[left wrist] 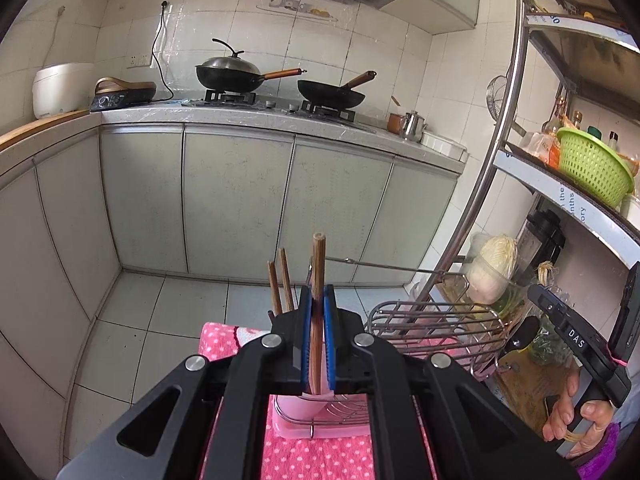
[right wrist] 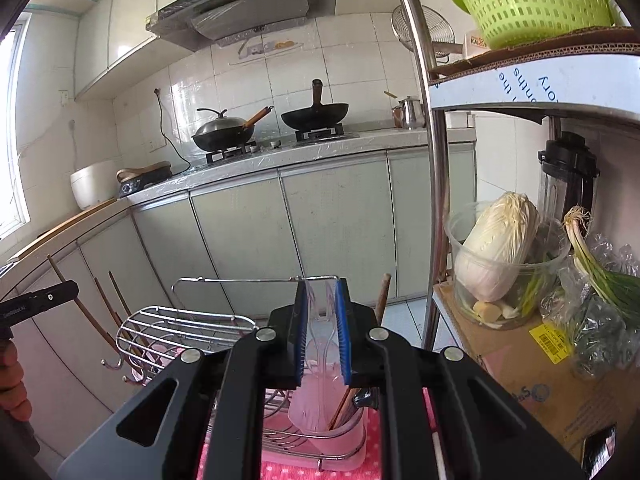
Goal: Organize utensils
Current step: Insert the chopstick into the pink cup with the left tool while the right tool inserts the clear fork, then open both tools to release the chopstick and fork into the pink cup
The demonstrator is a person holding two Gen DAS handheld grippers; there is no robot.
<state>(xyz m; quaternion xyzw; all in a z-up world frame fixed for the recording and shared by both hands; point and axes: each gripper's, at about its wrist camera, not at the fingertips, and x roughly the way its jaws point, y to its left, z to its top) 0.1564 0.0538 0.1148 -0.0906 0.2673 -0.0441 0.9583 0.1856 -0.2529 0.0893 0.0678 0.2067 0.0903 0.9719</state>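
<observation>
My left gripper is shut on a brown wooden chopstick, held upright over a pink cup in the wire utensil rack. Two more chopsticks stand just left of it. My right gripper is shut on a clear plastic utensil, held upright over the pink cup of the same rack. A wooden chopstick leans in that cup at the right. The left gripper's tip shows at the left edge with chopsticks beside it.
The rack stands on a pink dotted cloth. A metal shelf post rises close on the right, with a cabbage bowl, scallions, a blender and a green basket. The counter with woks lies across the floor.
</observation>
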